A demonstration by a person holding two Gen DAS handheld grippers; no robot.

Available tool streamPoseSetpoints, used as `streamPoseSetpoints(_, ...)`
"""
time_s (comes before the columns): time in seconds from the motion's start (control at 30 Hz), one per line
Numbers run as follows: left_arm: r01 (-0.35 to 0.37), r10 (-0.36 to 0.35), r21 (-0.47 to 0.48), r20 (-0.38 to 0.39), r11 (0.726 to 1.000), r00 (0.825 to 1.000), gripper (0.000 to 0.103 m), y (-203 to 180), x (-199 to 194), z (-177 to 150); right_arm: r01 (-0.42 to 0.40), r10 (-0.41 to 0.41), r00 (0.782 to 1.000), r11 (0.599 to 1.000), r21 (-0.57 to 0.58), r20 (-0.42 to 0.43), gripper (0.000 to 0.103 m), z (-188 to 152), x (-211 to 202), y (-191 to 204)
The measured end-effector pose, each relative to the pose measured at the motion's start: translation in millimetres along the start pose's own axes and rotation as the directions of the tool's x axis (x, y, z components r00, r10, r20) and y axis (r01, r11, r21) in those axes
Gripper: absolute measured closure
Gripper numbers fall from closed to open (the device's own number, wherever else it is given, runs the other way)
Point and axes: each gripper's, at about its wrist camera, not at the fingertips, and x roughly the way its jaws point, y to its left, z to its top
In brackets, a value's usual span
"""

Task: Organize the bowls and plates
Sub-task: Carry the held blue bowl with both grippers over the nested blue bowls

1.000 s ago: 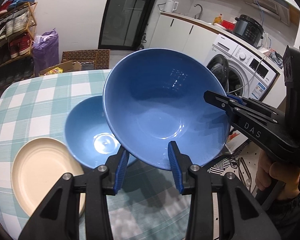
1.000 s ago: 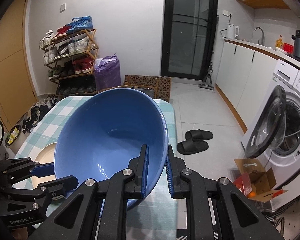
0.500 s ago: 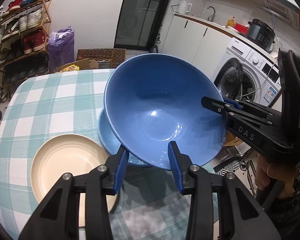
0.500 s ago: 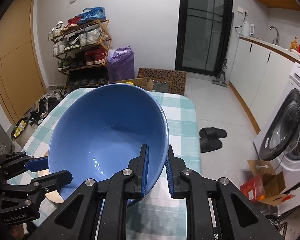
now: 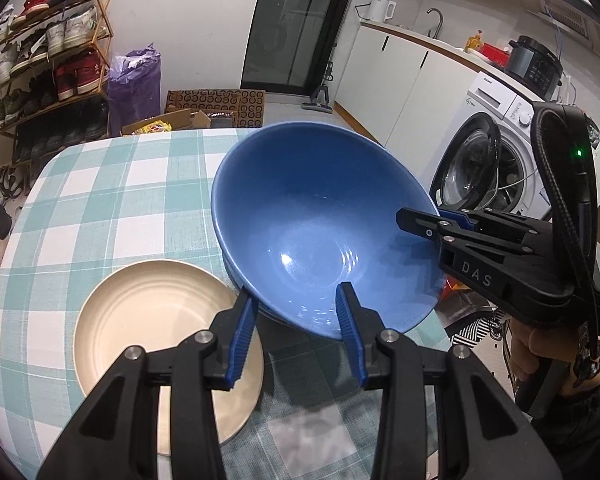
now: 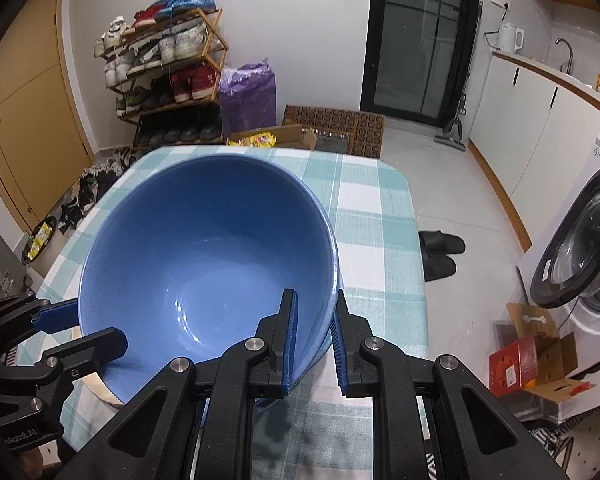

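A large blue bowl (image 5: 320, 232) hangs tilted over the checked table (image 5: 100, 208), carried by both grippers. My left gripper (image 5: 296, 320) is shut on its near rim, one pad inside and one underneath. My right gripper (image 6: 314, 320) is shut on the rim at the bowl's right side (image 6: 204, 264); it also shows in the left wrist view as the black right gripper (image 5: 418, 220). A second blue bowl (image 5: 233, 274) sits on the table directly beneath, only a sliver of its rim showing. A cream plate (image 5: 152, 320) lies just left of the bowls.
The table's right edge (image 6: 416, 264) drops to the floor, where black slippers (image 6: 440, 254) lie. A washing machine (image 5: 488, 168) with its door open stands right. A shoe rack (image 5: 48, 64), a purple bag (image 5: 134, 84) and cardboard boxes (image 5: 216, 104) stand beyond the table's far end.
Both grippers carried the tilted blue bowl sideways and down over the second blue bowl, which went from plainly visible at its left to almost hidden beneath it. Both grips stayed the same.
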Motion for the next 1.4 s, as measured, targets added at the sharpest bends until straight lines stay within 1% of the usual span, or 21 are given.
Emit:
streamPoseSetpoints(0.37,-0.003,0.003,-0.006,-0.026,1.000,1.000,0.065,5.9,12.7,0.1,0.011,-0.012,0.997,1.000,-0.008,-0.071,0.087,4.0,26.6,2.1)
streamPoseSetpoints(0.63,-0.005,0.005,-0.003,-0.036,1.000,0.999,0.064,4.5,15.5,1.5,0.029,-0.031,0.995,0.999,-0.017,-0.091,0.087,6.0,36.1,3.6)
streamPoseSetpoints(0.97,0.001,-0.001,-0.010,-0.063,1.000,0.998,0.064,6.1,28.7,5.9,0.047,-0.049,0.991,0.999,-0.015,-0.125,0.087,7.0,48.6,1.7)
streamPoseSetpoints(1.4,-0.012,0.012,-0.002,-0.089,1.000,0.996,0.064,7.9,44.8,7.7,0.109,-0.119,0.982,0.991,-0.075,-0.146,0.085,4.8,61.9,8.3)
